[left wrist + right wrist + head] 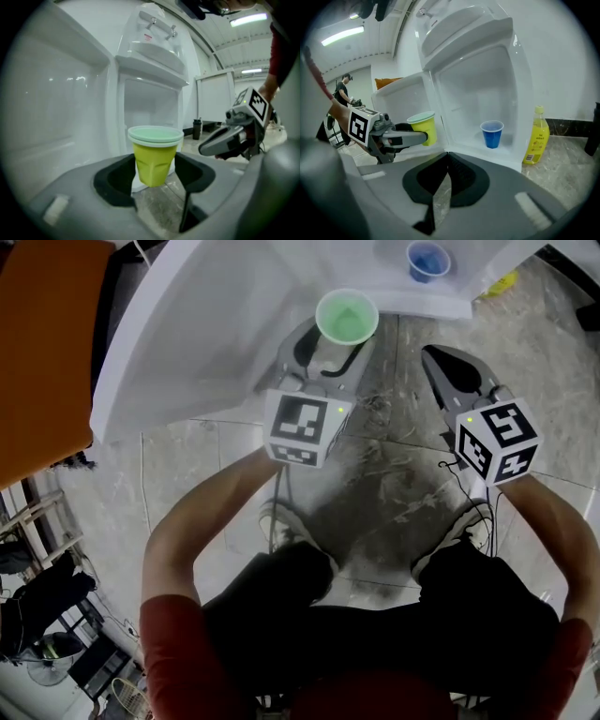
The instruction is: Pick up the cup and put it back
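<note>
Hall-like test space, arched ceiling [218,44], strip lights [248,19], marbled stone floor [394,486], open white fridge [474,79]

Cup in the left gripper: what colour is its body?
The cup is yellow-green, with a pale green rim; clearest in the left gripper view.

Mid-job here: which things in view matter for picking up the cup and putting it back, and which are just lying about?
In the job:
yellow-green cup, gripped in the left tool
open white fridge, probably where the cup returns

Lying about:
blue cup inside the fridge
yellow bottle beside the fridge
right tool, shut and empty
</note>
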A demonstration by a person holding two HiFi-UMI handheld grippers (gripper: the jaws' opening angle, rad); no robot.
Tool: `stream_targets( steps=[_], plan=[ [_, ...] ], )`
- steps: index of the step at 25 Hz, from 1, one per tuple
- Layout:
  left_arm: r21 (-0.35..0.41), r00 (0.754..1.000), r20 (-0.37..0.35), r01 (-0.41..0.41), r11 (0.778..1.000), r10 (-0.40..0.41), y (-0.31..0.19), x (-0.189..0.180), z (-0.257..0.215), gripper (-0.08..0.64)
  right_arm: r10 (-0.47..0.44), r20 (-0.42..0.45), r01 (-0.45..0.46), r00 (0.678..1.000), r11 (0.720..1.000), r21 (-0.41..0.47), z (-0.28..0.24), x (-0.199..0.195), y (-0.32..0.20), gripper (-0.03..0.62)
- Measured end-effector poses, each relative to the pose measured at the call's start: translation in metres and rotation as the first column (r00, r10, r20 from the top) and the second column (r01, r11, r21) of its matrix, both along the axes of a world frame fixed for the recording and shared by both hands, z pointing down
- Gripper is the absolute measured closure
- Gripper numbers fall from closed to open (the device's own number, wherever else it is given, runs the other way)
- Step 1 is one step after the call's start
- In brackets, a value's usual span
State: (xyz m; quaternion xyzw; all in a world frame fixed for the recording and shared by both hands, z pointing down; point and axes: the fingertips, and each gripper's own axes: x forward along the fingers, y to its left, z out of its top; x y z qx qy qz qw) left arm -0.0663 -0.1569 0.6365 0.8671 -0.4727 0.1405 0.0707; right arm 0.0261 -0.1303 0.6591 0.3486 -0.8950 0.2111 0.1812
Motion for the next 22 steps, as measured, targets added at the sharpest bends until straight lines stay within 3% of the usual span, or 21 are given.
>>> stream_targets(
  steps=[11,17,22],
  plan=[
    [-0.046,0.998,0.013,-0.066,0.997,0.067,0.06,-0.007,0.029,0.302,-0.06,-0.024,0.059,0.998,0.998,-0.019,0.014,-0.018,0.019,0.591],
    [-0.012,0.998,-0.015,-0.066,0.998,0.066,0.076,0.001,0.038,0.302,-0.078,-0.043,0.075,0.996,0.996,-0.052,0.029,-0.014,0.034,0.592],
    [-0.065,0.997,-0.053,-0.052,0.997,0.048,0.082,0.007,0.049,0.304,-0.088,-0.051,0.084,0.995,0.994,-0.071,0.037,-0.013,0.041,0.592]
  ],
)
